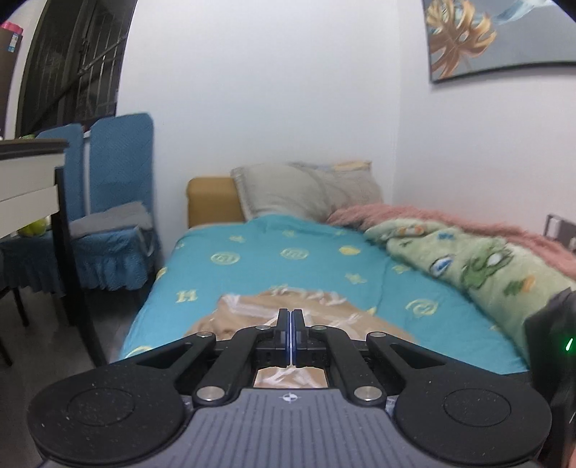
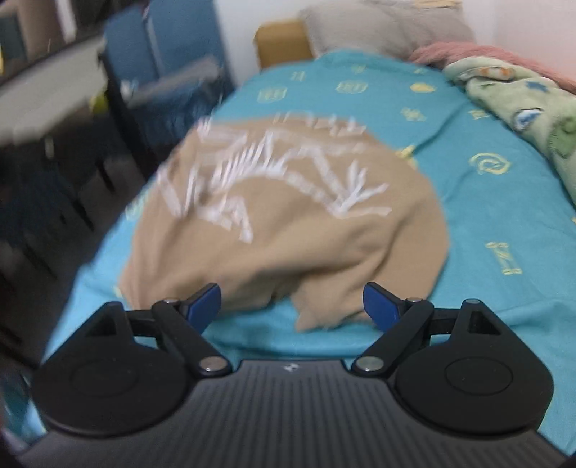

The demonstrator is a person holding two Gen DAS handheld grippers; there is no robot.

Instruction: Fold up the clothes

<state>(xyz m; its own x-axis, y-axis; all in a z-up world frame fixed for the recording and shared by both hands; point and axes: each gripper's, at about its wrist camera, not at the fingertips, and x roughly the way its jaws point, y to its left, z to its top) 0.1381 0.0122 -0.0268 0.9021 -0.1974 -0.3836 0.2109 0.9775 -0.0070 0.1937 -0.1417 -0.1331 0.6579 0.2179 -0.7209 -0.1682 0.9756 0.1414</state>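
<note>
While your left gripper (image 1: 291,318) is sitting pressed together, your spread right gripper (image 2: 291,304) is hovering over the tan garment's (image 2: 288,216) near edge, with bare turquoise sheet (image 2: 486,216) lying right.

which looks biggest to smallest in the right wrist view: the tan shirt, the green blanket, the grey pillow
1. tan shirt, by far the largest.
2. grey pillow and green blanket look similar; both run out of frame and lie farther back, so they cannot be ranked.

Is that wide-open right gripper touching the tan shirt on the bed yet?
Cannot tell. In the right wrist view the right gripper has its blue fingers spread over the tan shirt's near edge, but blur hides any contact or gap.
</note>
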